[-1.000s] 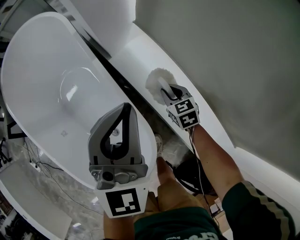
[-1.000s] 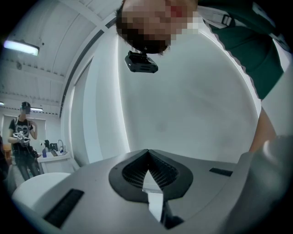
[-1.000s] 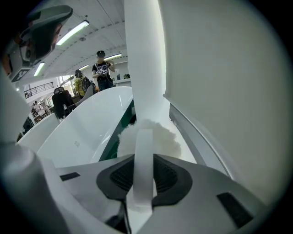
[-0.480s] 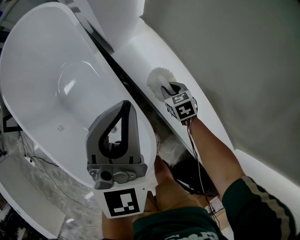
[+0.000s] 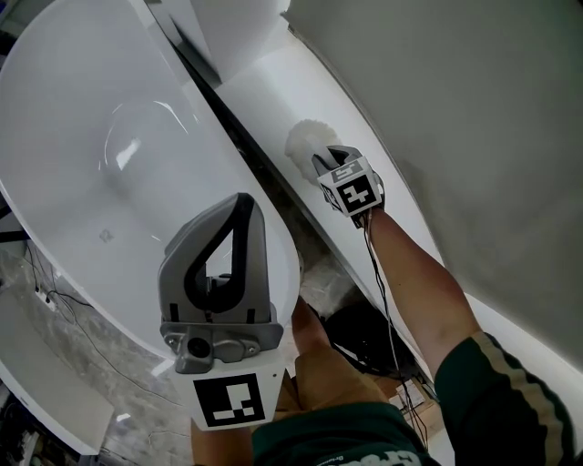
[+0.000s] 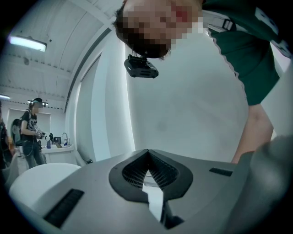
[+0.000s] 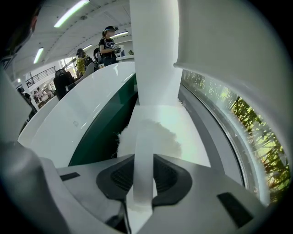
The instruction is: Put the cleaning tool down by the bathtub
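Right gripper view: my right gripper [image 7: 143,178] fingers pinch the cleaning tool [image 7: 153,137] by its stiff handle — best hold; the fluffy head, likely light, hangs at the ledge [image 7: 197,146] beside the bathtub [image 7: 78,114]. Left gripper [image 6: 147,157] fingers together, empty.

Marbled grey floor [image 5: 91,341], strip lights [image 7: 71,13] overhead, a window [image 7: 247,132] (greenery beyond it).

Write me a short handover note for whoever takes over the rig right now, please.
The left gripper is shut and empty, near the rim of the bathtub.
The right gripper is shut on the white handle of the cleaning tool. Its fluffy head points down at the ledge beside the bathtub; contact is unclear.
Done: tool brought to the ledge.
Left: set it down, open the jaws, withdraw.
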The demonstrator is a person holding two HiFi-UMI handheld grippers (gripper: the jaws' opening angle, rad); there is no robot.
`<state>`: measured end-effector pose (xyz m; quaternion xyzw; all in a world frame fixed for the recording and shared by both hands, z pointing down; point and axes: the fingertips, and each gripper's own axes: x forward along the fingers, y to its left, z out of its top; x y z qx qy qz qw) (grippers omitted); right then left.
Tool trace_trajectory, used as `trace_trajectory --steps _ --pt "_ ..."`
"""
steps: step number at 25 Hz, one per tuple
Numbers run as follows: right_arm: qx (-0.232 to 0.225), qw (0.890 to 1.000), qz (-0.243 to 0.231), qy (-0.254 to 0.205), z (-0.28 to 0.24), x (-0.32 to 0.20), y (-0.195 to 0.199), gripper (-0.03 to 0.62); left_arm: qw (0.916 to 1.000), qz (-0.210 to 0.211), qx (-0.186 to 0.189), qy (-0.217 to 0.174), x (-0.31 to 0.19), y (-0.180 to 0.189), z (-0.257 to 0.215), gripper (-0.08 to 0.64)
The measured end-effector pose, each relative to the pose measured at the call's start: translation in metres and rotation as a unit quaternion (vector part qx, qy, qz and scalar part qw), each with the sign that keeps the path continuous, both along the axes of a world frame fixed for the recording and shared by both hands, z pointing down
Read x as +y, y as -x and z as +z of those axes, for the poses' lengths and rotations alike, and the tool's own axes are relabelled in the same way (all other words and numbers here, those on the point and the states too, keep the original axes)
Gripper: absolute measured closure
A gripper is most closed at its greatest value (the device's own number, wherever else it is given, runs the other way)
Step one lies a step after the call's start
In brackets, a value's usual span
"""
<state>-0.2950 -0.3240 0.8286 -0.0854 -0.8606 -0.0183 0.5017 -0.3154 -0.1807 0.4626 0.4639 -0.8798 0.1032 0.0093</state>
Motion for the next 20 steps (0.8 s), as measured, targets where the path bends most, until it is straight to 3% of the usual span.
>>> trace_trajectory --steps 15,20 --pt "0.055 0.998 0.023 0.011 0.042 0.002 -0.008 0.499 0.9998 -0.002 0.016 0.008 0.014 -0.010 0.023 0.554" --pt "0.050 0.998 0.035 0.017 0.042 0.002 -0.008 0.499 0.9998 -0.003 0.020 0.008 0.015 -0.017 0.026 0.554"
